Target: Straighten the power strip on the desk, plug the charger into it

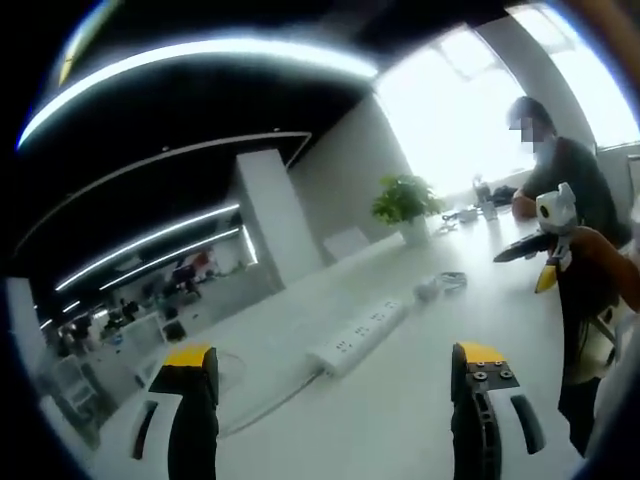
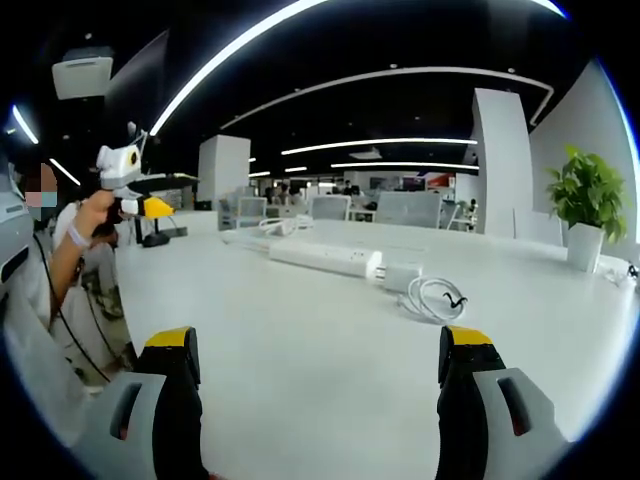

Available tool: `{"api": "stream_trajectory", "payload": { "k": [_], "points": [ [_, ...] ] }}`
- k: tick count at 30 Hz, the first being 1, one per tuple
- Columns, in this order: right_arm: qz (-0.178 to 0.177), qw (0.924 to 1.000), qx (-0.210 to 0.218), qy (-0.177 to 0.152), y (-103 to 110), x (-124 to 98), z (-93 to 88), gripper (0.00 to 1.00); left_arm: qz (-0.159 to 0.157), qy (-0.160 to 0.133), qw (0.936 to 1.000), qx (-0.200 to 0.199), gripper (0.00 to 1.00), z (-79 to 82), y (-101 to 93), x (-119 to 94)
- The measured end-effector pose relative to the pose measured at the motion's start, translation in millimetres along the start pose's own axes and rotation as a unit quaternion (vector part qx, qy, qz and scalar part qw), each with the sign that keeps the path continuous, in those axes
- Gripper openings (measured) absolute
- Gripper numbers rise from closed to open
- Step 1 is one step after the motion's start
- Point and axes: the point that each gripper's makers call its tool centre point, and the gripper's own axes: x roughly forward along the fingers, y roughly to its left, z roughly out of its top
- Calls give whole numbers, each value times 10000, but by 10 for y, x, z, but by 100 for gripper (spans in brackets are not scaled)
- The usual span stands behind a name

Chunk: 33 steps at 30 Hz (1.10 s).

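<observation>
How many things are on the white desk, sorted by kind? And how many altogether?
Power strip: 1
Charger with its coiled cable: 1
Potted plant: 1
Total: 3 that can be made out clearly; small items far down the desk are too blurred to count.

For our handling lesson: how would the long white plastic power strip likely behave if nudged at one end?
The long white plastic power strip looks rigid, so it would probably pivot as one piece. It lies flat on the smooth white desk, so it likely slides rather than tips. Its trailing white cord may drag it slightly.
</observation>
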Motion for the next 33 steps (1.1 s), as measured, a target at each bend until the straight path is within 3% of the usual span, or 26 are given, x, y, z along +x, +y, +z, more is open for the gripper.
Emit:
{"api": "stream_trajectory", "payload": {
  "k": [10, 13, 22, 33],
  "points": [
    [-57, 10000, -30, 14, -47, -41, 8, 99, 536, 418, 9974, -248, 99, -494, 83, -242],
    [-62, 10000, -28, 38, -51, -43, -5, 99, 655, 412, 9964, -350, 99, -571, 94, -316],
    [-35, 10000, -14, 57, -14, -26, -27, 99, 767, 221, 9926, -914, 99, -661, 33, -424],
    [-38, 10000, -10, 65, -14, -25, -29, 99, 852, 141, 9892, -1187, 99, -714, 57, -453]
  ]
}}
